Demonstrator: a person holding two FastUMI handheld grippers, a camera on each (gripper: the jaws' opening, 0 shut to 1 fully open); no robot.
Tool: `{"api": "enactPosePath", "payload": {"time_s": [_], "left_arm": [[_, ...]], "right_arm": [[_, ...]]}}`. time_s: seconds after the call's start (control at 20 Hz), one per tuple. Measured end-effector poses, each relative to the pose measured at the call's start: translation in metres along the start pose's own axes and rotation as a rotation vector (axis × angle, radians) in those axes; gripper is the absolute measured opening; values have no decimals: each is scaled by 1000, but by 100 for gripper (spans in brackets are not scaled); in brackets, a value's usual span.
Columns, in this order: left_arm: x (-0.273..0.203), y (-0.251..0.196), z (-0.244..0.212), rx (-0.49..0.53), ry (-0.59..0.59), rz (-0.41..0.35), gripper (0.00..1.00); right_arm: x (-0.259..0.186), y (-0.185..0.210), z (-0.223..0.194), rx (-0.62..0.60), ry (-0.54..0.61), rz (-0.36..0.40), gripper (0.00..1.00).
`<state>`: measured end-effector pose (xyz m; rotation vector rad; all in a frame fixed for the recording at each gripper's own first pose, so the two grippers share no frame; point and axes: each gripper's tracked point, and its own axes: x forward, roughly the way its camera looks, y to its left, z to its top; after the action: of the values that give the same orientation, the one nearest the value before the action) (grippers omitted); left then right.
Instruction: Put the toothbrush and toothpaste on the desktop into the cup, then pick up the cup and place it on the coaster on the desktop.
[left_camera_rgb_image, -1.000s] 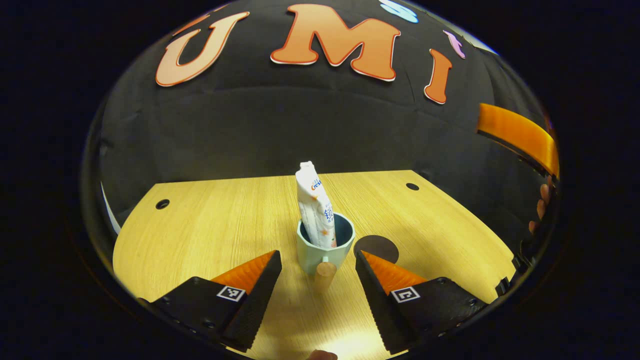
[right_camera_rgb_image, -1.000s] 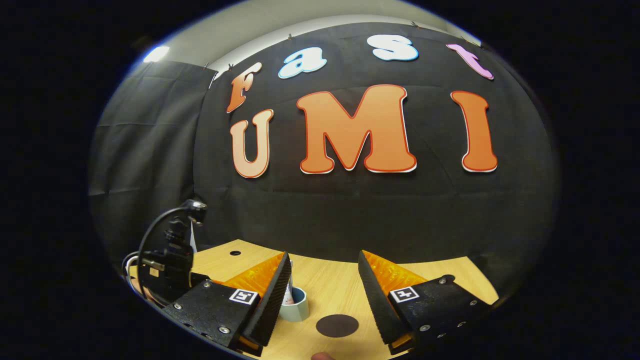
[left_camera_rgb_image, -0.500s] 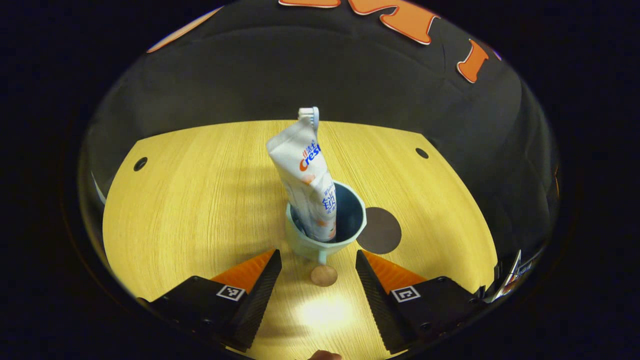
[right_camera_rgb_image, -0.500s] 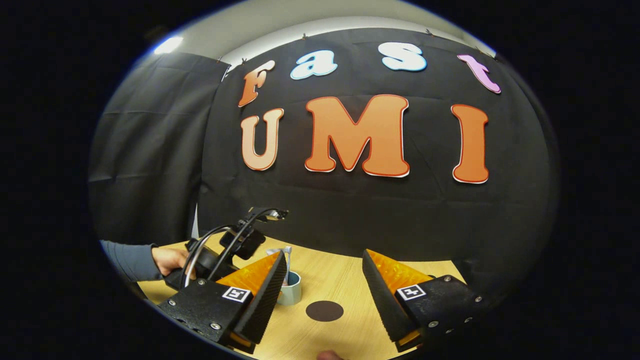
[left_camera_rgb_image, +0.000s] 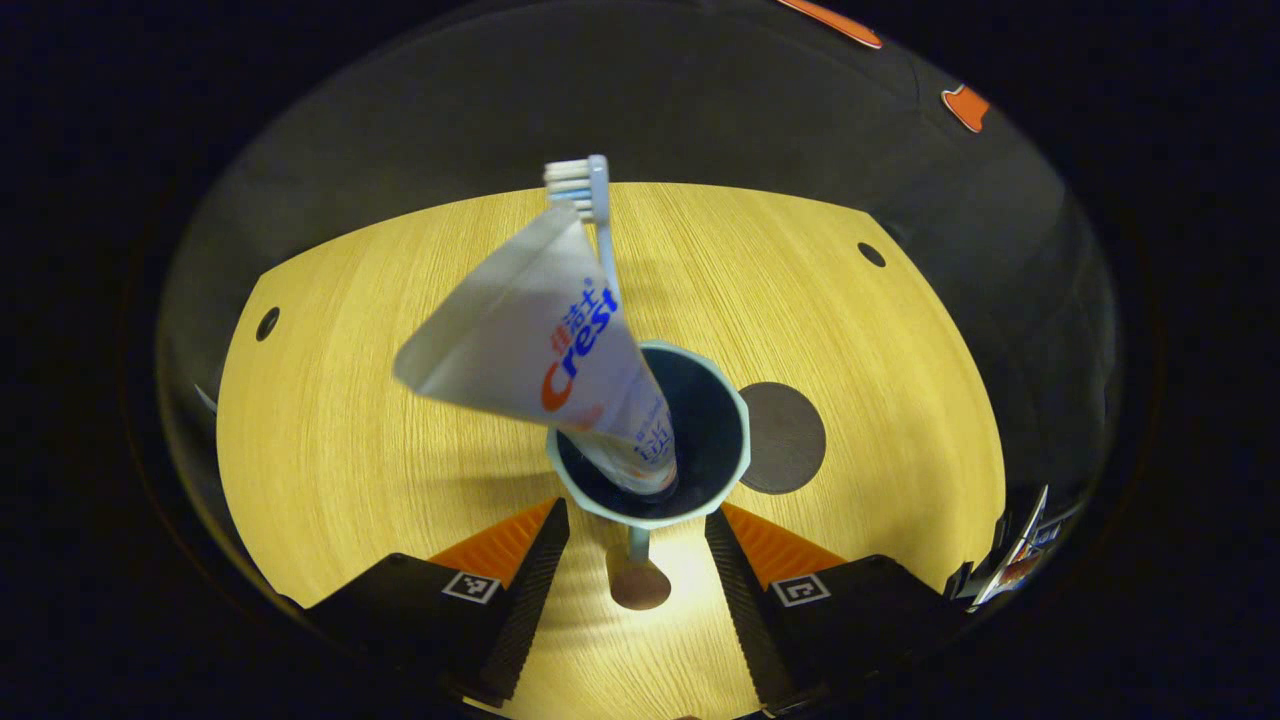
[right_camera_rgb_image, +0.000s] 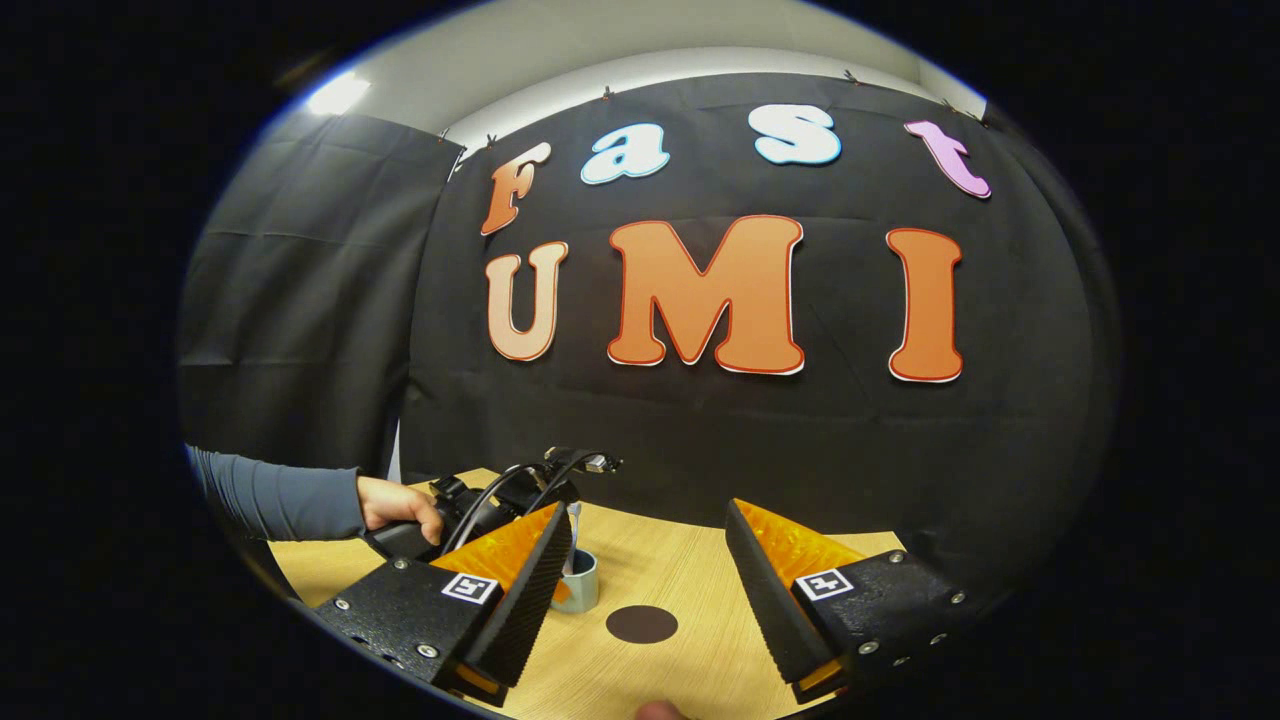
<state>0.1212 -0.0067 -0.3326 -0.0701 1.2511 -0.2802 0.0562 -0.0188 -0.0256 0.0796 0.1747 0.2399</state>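
A pale blue cup (left_camera_rgb_image: 738, 425) stands on the wooden desk (left_camera_rgb_image: 350, 420), seen from above in the left gripper view. A white toothpaste tube (left_camera_rgb_image: 535, 345) and a toothbrush (left_camera_rgb_image: 590, 190) lean out of it to the left. The cup's handle, a thin stem ending in a wooden knob (left_camera_rgb_image: 637, 585), points at me between the fingers of my left gripper (left_camera_rgb_image: 636, 518), which is open and touches neither side. A dark round coaster (left_camera_rgb_image: 785, 437) lies just right of the cup. My right gripper (right_camera_rgb_image: 648, 515) is open and held high, with the cup (right_camera_rgb_image: 582, 588) and coaster (right_camera_rgb_image: 641, 624) below it.
In the right gripper view a hand (right_camera_rgb_image: 400, 503) with a grey sleeve (right_camera_rgb_image: 280, 500) holds the left gripper (right_camera_rgb_image: 490, 500) behind the cup. The desk has small round holes (left_camera_rgb_image: 267, 323) near its back corners. Black cloth walls close the booth behind the desk.
My left gripper has moved in over the cup and tipped downward, so the handle now lies between its open fingers. The right gripper has barely shifted.
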Motion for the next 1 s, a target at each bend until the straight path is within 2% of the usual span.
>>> {"api": "enactPosePath", "payload": {"time_s": [0.05, 0.25, 0.35, 0.4, 0.65, 0.9, 0.95, 1.0], "left_arm": [[5, 1, 2, 3, 13, 12, 83], [7, -1, 0, 13, 38, 43, 71], [2, 0, -3, -5, 51, 54, 57], [2, 0, 0, 1, 42, 61, 27], [-1, -6, 14, 6, 35, 69, 24], [4, -14, 51, 7, -2, 84, 21], [-20, -34, 34, 3, -10, 85, 21], [-32, -20, 16, 3, -10, 82, 21]], "right_arm": [[0, -2, -3, 10, 4, 2, 92], [0, -6, -18, 38, 27, 5, 93], [0, -6, -24, 47, 37, 8, 93], [-1, -6, -25, 54, 38, 12, 93], [-1, -8, -31, 73, 41, 13, 93], [-4, -18, -34, 98, 45, -6, 93], [-4, -21, -34, 106, 43, -16, 93], [-5, -23, -34, 111, 42, -18, 93]]}}
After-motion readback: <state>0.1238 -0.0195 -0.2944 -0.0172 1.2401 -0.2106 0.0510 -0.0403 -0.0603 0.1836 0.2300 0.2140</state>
